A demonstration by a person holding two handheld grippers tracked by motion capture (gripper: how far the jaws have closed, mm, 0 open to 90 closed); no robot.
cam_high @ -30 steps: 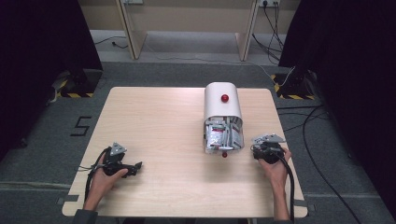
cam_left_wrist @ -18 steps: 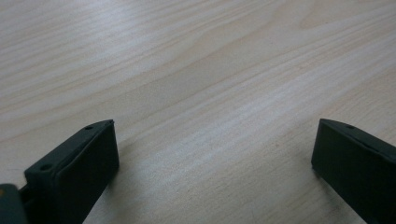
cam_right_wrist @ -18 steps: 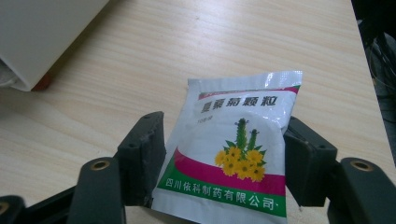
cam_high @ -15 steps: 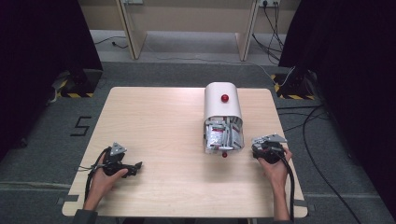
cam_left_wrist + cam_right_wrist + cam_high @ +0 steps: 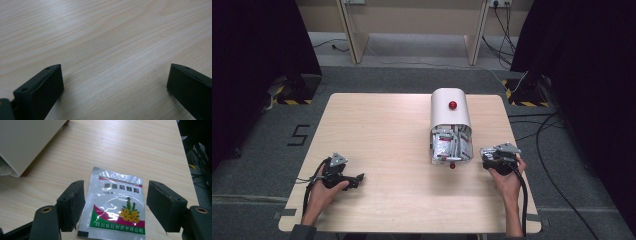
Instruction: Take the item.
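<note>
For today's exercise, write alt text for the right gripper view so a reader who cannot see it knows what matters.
A silver sachet printed with yellow flowers and Chinese text lies flat on the light wooden table, between the open black jaws of the right gripper. A white container sits at the upper left.

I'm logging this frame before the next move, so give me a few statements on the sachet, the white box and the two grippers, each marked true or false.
1. A silver sachet lies flat on the table between the right gripper jaws. True.
2. The right gripper is clamped on the sachet. False: its jaws stand apart on either side.
3. The left gripper is open over bare wood. True.
4. The white box stands at the table's left edge. False: it lies right of centre, packets showing in its open end.
</note>
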